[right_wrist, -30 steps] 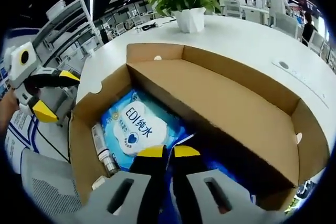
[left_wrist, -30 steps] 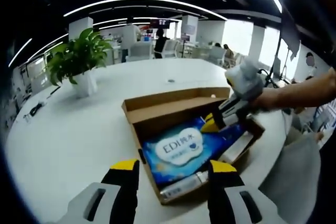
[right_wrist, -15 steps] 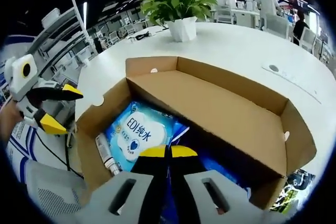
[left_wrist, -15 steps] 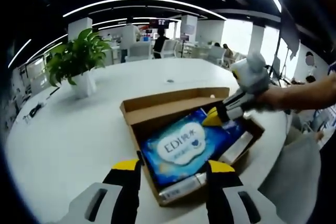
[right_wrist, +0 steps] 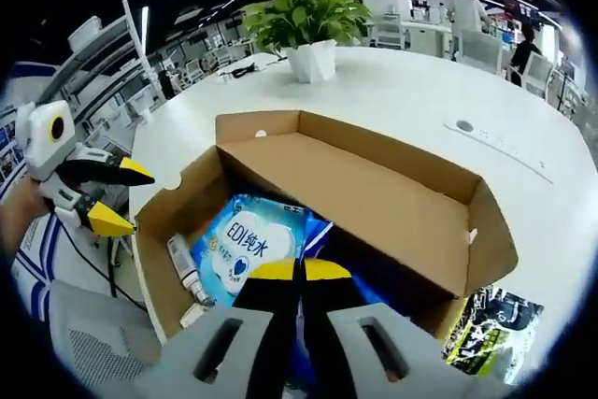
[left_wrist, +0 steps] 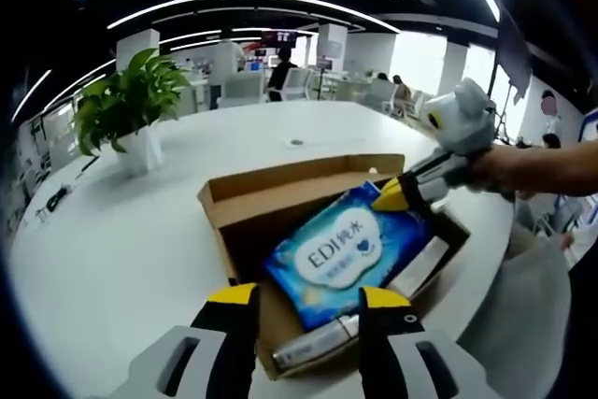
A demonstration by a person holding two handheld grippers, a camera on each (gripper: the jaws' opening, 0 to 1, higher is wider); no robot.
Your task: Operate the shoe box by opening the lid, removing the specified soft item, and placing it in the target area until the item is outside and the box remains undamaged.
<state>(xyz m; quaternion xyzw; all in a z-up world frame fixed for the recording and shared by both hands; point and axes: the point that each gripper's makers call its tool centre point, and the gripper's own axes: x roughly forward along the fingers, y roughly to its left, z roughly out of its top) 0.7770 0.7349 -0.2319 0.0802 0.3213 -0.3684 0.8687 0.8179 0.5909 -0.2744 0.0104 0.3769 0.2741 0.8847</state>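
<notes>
An open cardboard shoe box (left_wrist: 280, 195) (right_wrist: 374, 198) sits on the white round table (left_wrist: 121, 240). Inside it lies a blue soft wipes pack (left_wrist: 341, 254) (right_wrist: 245, 242) with a white "EDI" label, tilted with its far end raised above the box floor. My right gripper (right_wrist: 299, 270) is shut on the pack's edge; in the left gripper view the right gripper (left_wrist: 391, 195) reaches in from the right, held by a hand. My left gripper (left_wrist: 308, 298) hovers open just before the box's near wall, and the left gripper (right_wrist: 126, 198) is beside the box. A silver tube (left_wrist: 313, 343) (right_wrist: 183, 268) lies along the box's side.
A potted plant (left_wrist: 126, 105) (right_wrist: 308, 21) stands on the table beyond the box. A small round port (left_wrist: 296, 143) (right_wrist: 464, 126) is set in the tabletop. A grey chair (left_wrist: 533, 315) is at the table's edge. A printed sheet (right_wrist: 486, 329) lies beside the box.
The right gripper has risen with the pack's end in it, so the pack now tilts up off the box floor. The left gripper stays open, a little lower toward the box.
</notes>
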